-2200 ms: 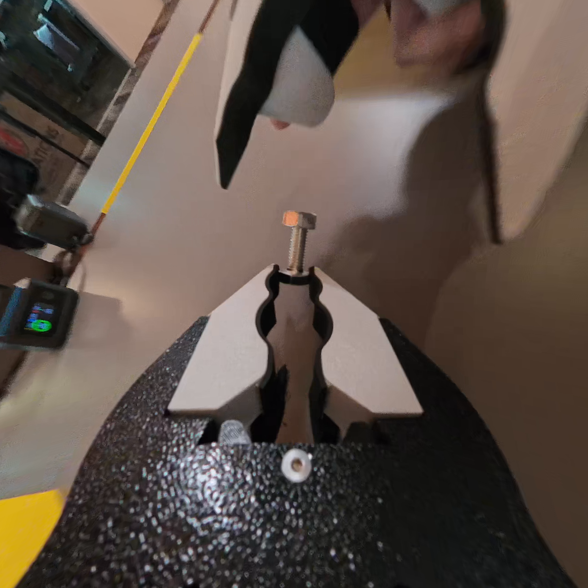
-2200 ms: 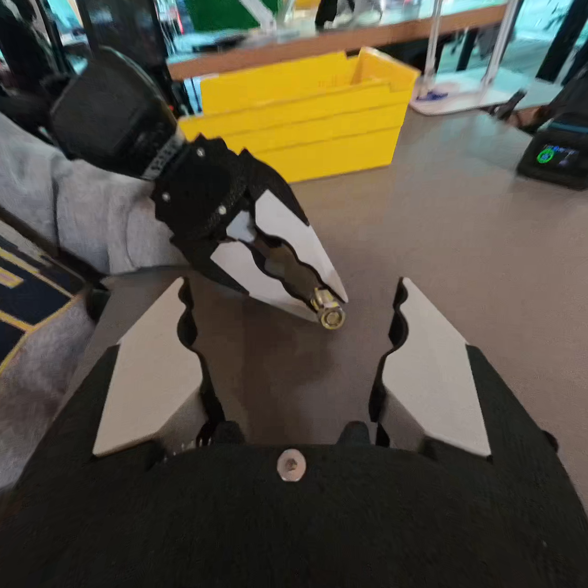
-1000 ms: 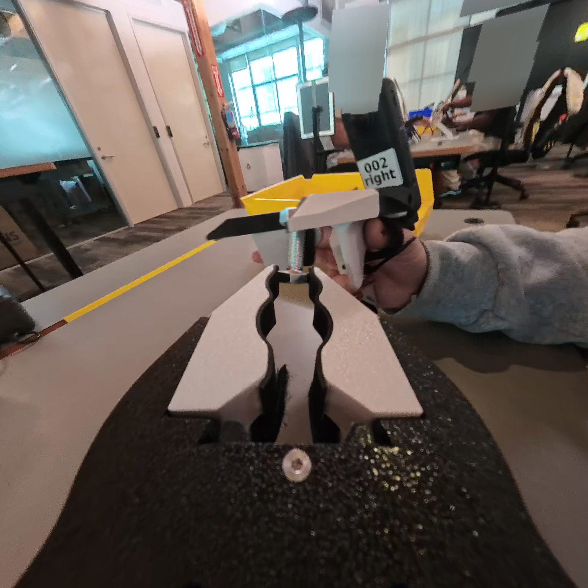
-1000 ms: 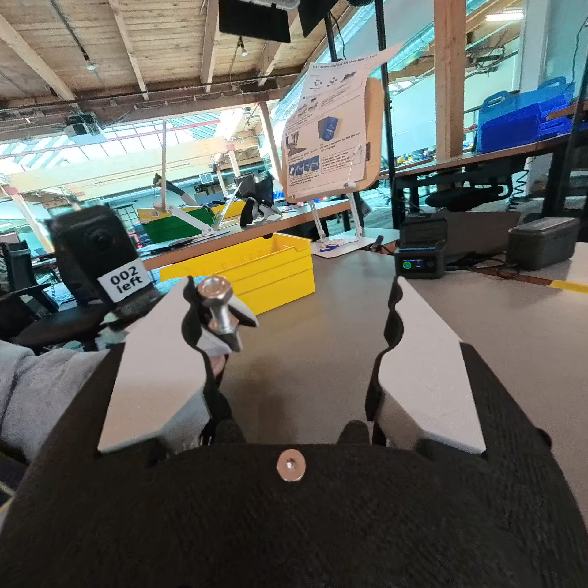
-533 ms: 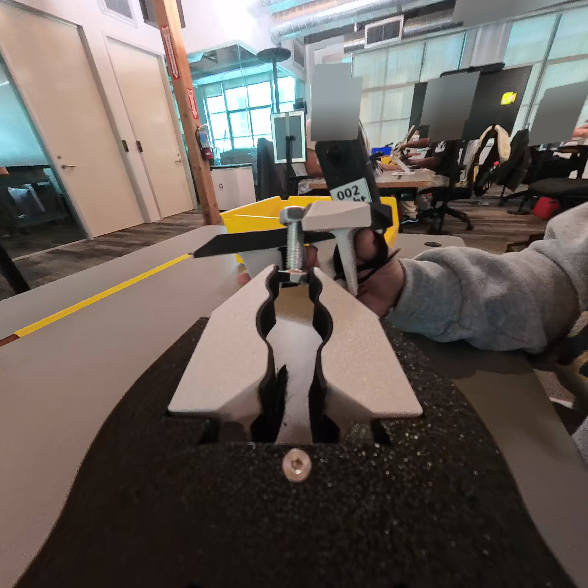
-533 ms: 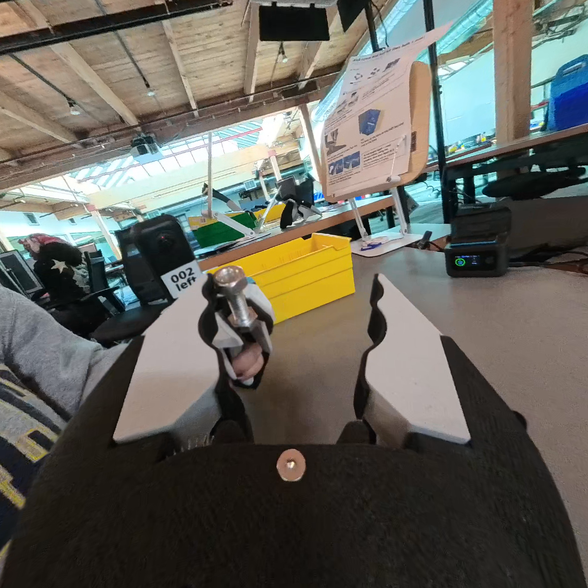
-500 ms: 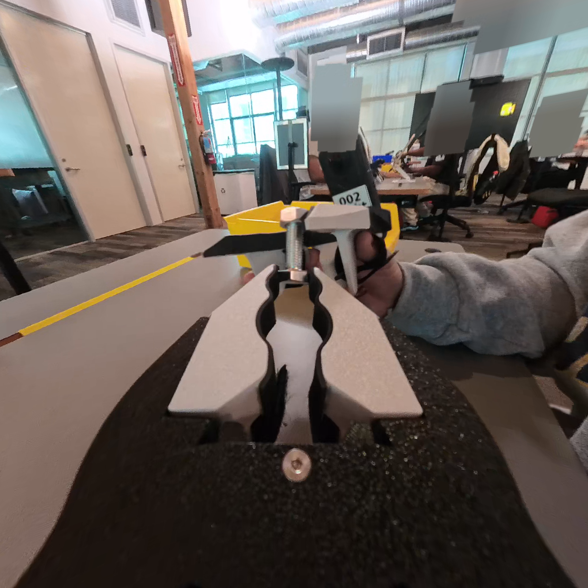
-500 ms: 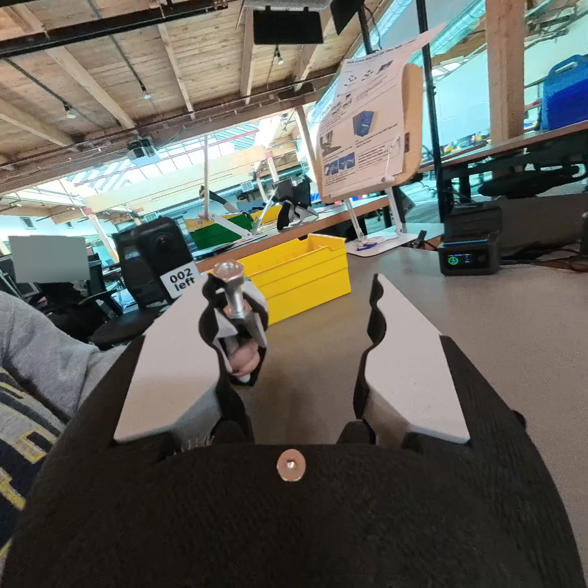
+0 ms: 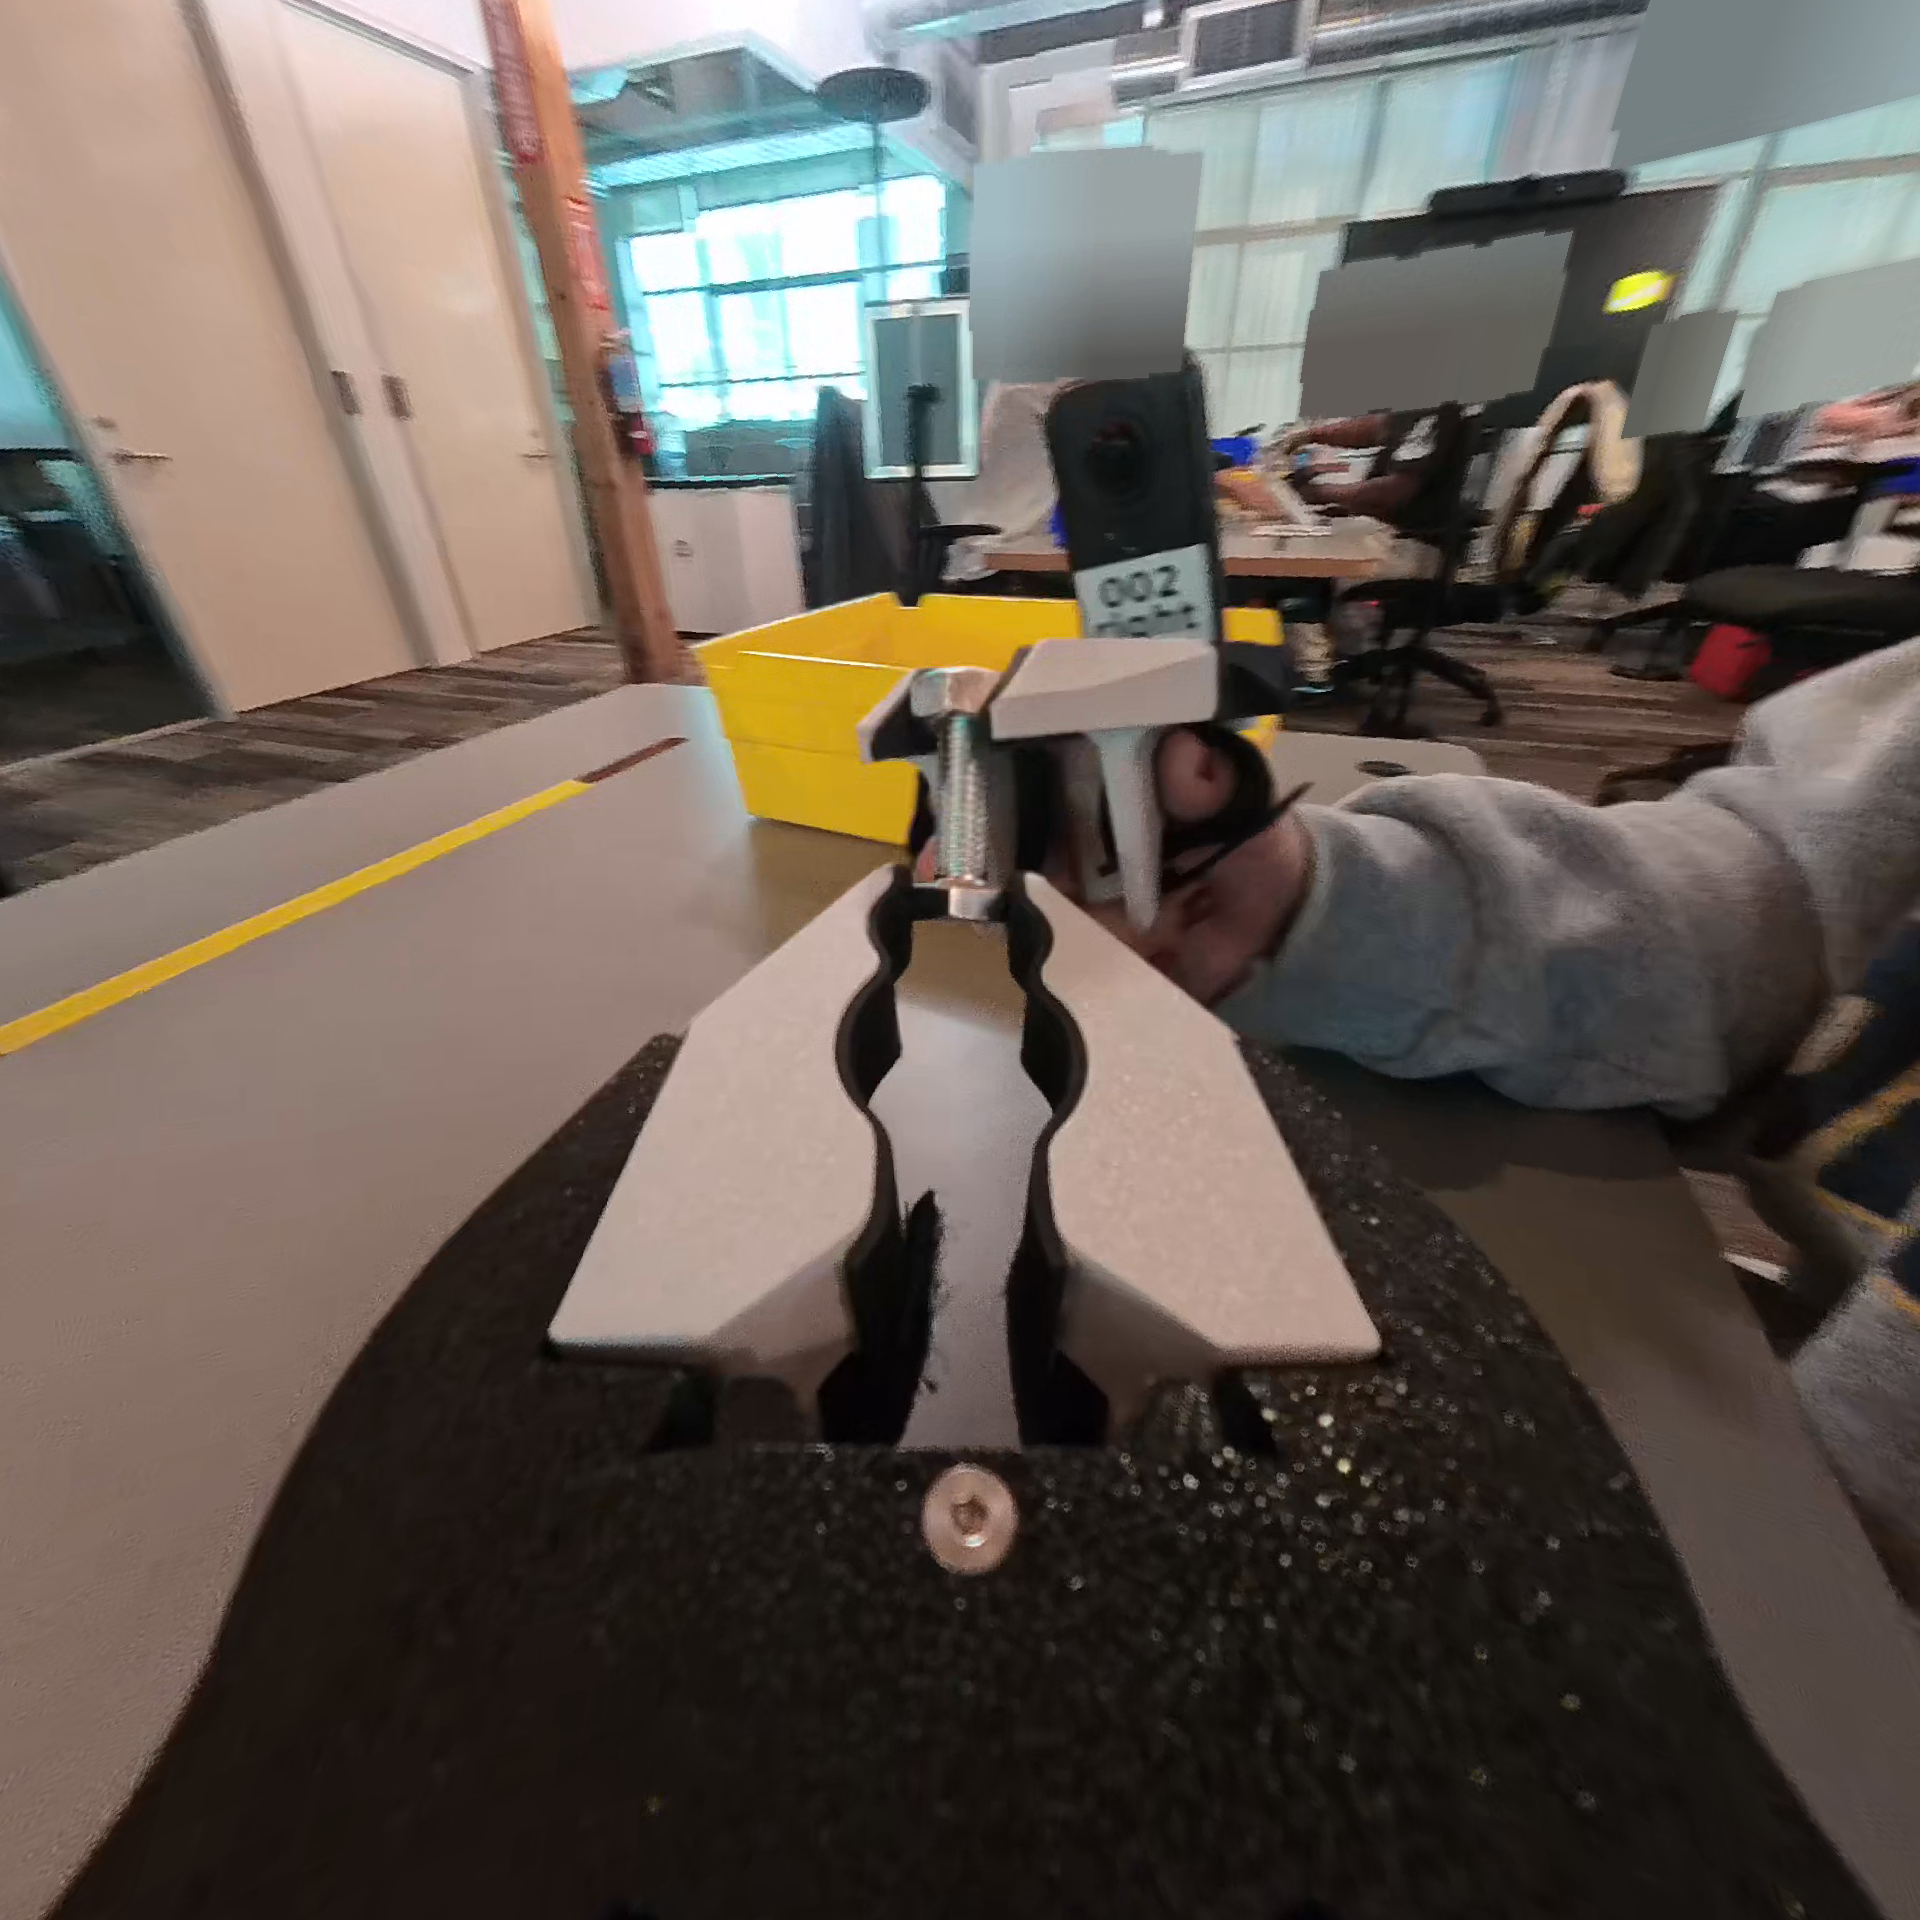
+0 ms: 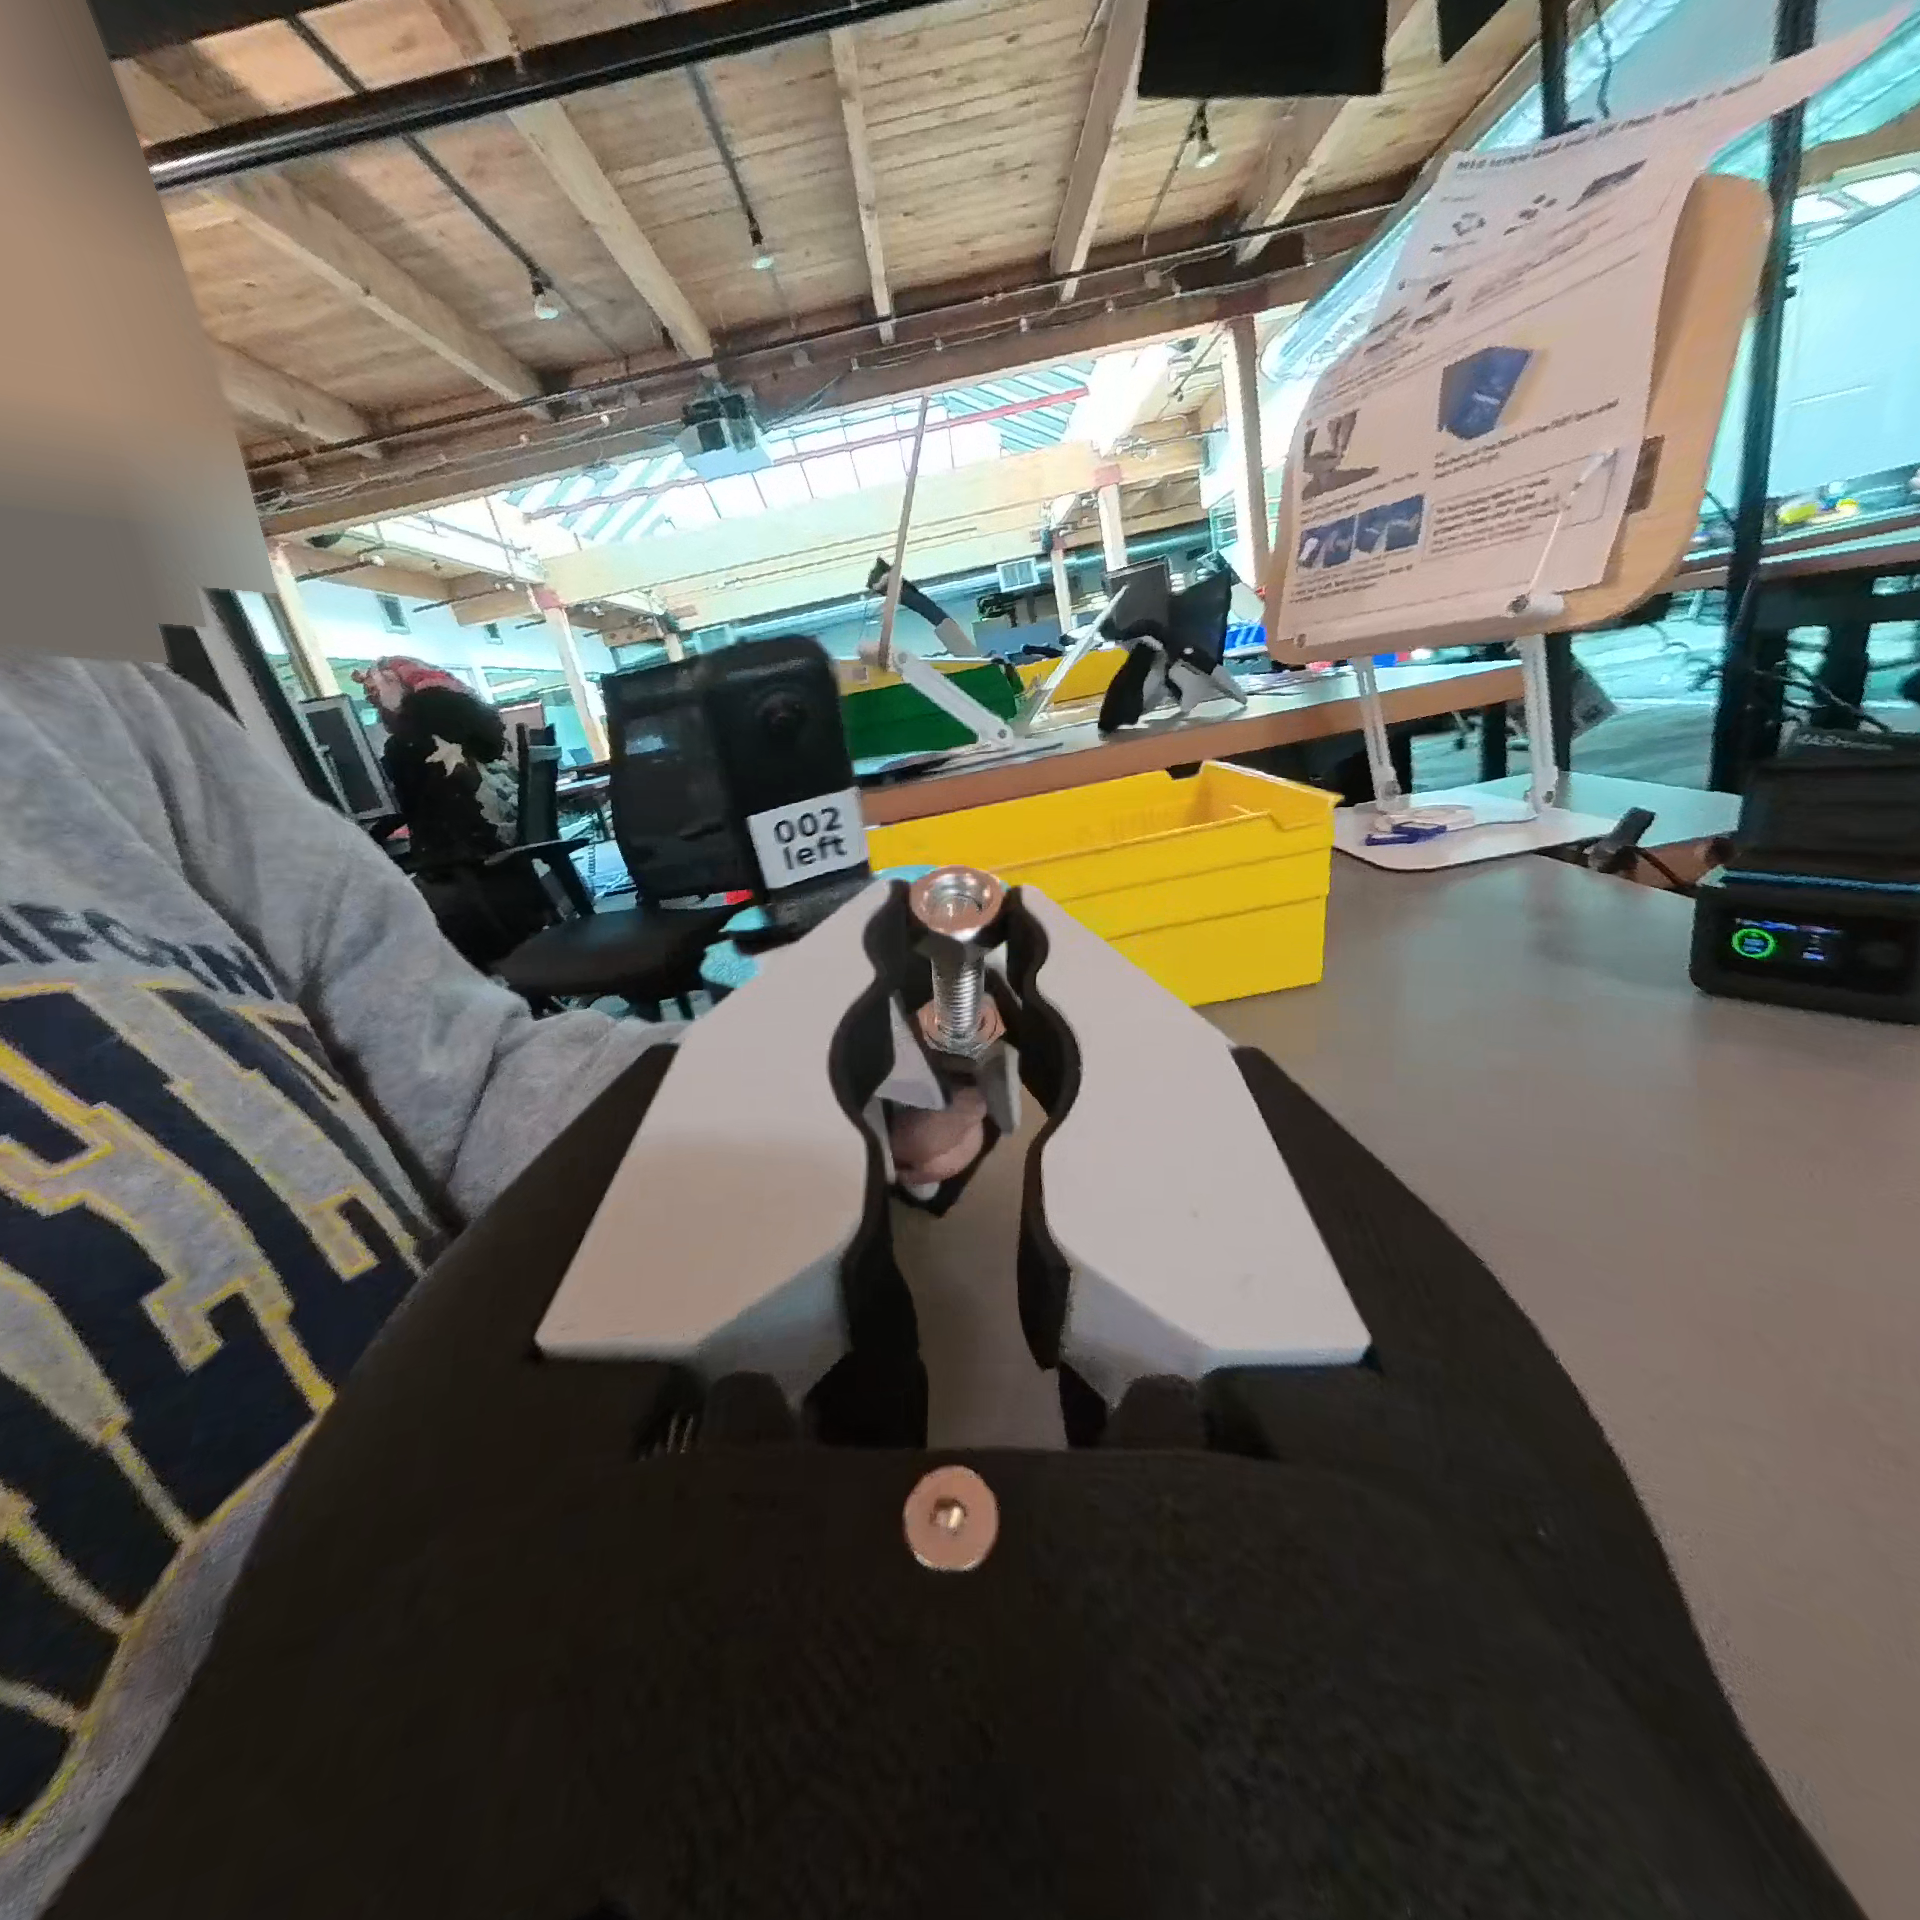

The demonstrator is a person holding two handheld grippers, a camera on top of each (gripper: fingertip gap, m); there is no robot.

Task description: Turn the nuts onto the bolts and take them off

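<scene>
A silver bolt (image 9: 962,800) stands upright above the grey table, head up. A hex nut (image 9: 962,902) sits on its lower end. My left gripper (image 9: 958,906) is shut on the nut at its fingertips. My right gripper (image 10: 956,906) is shut on the bolt's head; the threaded shaft (image 10: 958,982) and the nut (image 10: 962,1031) show between its fingers. In the left wrist view the right gripper (image 9: 951,704) comes in from the right, level with the head. In the right wrist view the left gripper (image 10: 956,1070) holds the nut from below.
A yellow bin (image 9: 821,717) stands on the table just behind the bolt and also shows in the right wrist view (image 10: 1143,894). A document stand (image 10: 1507,416) and a black device with a lit screen (image 10: 1808,935) stand at the far right. A yellow tape line (image 9: 291,914) crosses the table (image 9: 312,1091). A grey sleeve (image 9: 1558,935) reaches in from the right. Only a small space, under 4 cm, lies between the two pairs of fingers.
My right gripper was open beside the bolt and has shut on the bolt's head. My left gripper has kept hold of the nut, and the bolt stands straighter.
</scene>
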